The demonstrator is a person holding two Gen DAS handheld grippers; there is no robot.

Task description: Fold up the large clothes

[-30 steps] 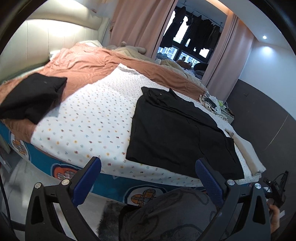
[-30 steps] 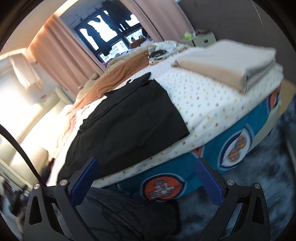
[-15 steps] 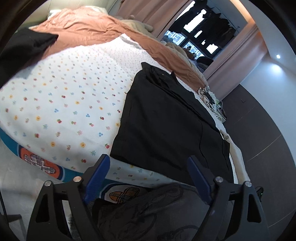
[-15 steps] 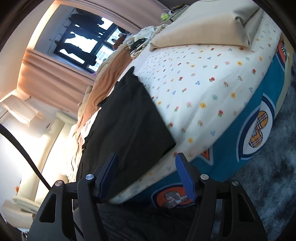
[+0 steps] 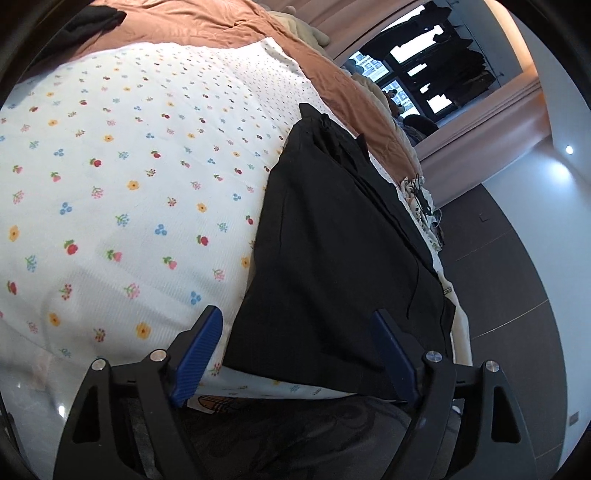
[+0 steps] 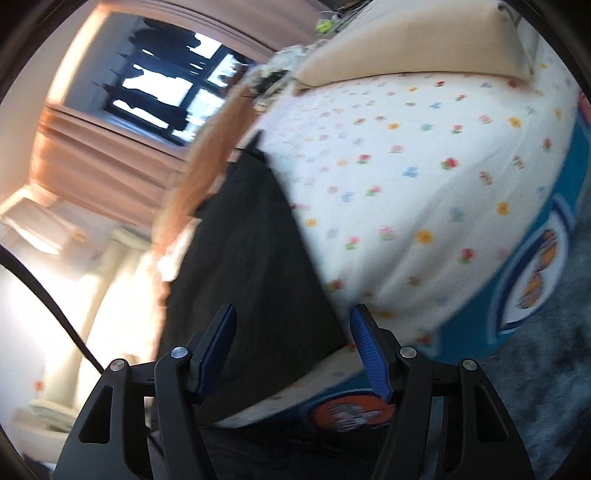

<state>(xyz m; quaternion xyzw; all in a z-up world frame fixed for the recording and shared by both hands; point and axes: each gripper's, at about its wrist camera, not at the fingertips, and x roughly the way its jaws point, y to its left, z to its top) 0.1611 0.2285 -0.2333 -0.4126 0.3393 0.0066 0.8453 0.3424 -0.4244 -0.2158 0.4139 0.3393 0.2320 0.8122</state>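
A large black garment (image 5: 332,240) lies flat on the flower-print sheet (image 5: 129,184) of the bed, its near hem at the bed's edge. My left gripper (image 5: 297,315) is open, its blue fingers straddling the garment's near left corner without pressing on it. In the right wrist view, which is blurred, the same garment (image 6: 251,251) runs away from me. My right gripper (image 6: 293,311) is open at a narrower gap, with the near right corner between its fingers and no pad on the cloth.
A brown blanket (image 5: 221,26) covers the far side of the bed, with another dark garment (image 5: 92,18) on it. A folded beige cloth (image 6: 406,44) lies at the bed's right end. The person's dark clothing (image 5: 295,435) shows below the grippers. A grey rug (image 6: 554,387) covers the floor.
Both grippers have come down and in towards the garment's near corners and rolled. Both sets of jaws have narrowed, the right more than the left.
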